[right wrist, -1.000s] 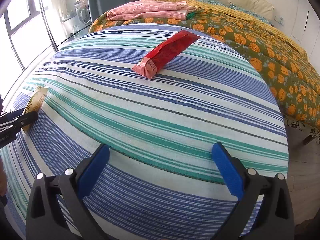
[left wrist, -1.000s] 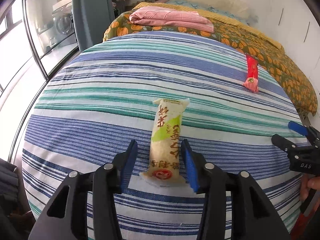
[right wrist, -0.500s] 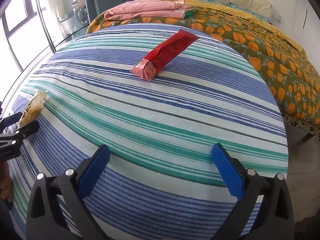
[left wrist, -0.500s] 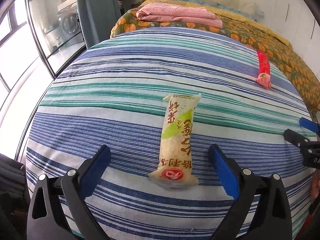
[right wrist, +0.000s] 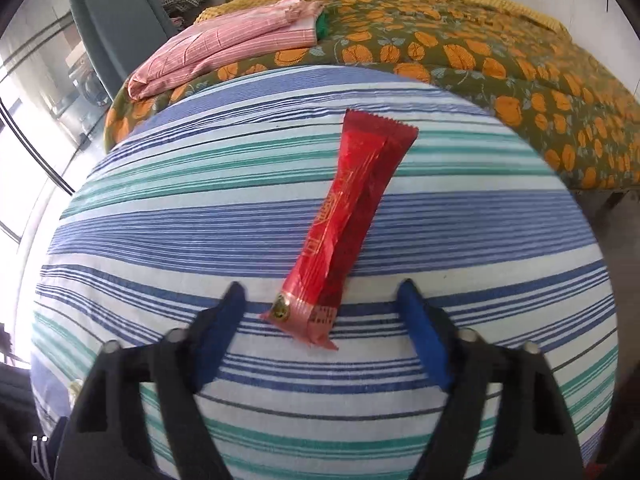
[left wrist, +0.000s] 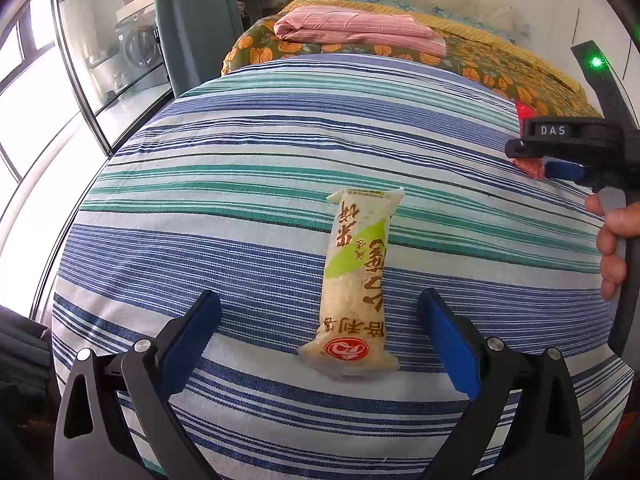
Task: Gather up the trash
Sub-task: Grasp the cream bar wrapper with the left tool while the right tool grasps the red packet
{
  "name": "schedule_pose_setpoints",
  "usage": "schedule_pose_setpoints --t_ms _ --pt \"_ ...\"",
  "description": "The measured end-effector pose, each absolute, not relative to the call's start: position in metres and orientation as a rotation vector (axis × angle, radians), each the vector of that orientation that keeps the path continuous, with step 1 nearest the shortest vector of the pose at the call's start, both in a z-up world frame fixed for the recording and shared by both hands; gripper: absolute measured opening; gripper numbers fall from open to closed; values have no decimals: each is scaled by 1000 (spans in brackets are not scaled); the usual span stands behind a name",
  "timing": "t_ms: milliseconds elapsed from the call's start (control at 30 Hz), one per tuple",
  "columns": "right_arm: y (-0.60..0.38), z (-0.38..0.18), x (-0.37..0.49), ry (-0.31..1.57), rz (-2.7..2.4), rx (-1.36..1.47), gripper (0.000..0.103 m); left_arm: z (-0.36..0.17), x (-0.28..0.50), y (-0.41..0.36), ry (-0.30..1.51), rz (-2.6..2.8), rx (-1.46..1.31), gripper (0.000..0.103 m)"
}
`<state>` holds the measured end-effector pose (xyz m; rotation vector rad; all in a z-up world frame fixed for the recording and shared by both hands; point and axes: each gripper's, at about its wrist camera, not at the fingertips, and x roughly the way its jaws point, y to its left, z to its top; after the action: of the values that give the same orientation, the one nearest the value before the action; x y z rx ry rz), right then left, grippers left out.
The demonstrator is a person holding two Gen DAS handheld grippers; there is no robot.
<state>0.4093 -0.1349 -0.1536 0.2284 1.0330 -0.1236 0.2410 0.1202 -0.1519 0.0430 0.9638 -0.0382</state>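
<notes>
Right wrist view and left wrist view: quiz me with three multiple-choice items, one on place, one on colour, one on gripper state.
1. Where does the red wrapper lie?
A. on the striped sheet
B. on the folded pink cloth
C. on the floor

2. What colour is the wrapper before the left gripper?
A. blue
B. beige with a green patch
C. black

3. How is the right gripper set?
A. shut on the wrapper
B. shut, empty
C. open

Key: 1 A, it rests on stripes. 2 B, the beige wrapper shows it. 3 C, its pads stand apart beside the wrapper's near end.
</notes>
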Motion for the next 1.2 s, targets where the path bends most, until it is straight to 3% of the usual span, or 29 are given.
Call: schedule_pose_setpoints --t_ms 67,133,633,700,800,833,1133,1200 --pt "-138 -152 405 1021 -105 215 31 -152 241 120 964 -38 43 97" --pt "-139 -150 399 1010 -85 167 26 -152 241 120 964 -38 43 97" --pt "-106 -132 258 1191 450 -159 26 -152 241 120 964 -38 41 97" --pt "-111 -138 247 1195 429 -174 29 -152 241 121 965 -46 36 97" --pt "-123 -143 238 1178 392 -136 55 -151 237 123 965 -114 30 98" --pt "-128 -143 238 1177 385 -112 59 -150 235 125 962 -149 19 98" --pt "-134 -131 241 1158 384 -63 60 -147 223 135 983 -236 52 97" --pt "-122 -132 246 1163 384 -88 53 -146 228 133 990 -217 50 89"
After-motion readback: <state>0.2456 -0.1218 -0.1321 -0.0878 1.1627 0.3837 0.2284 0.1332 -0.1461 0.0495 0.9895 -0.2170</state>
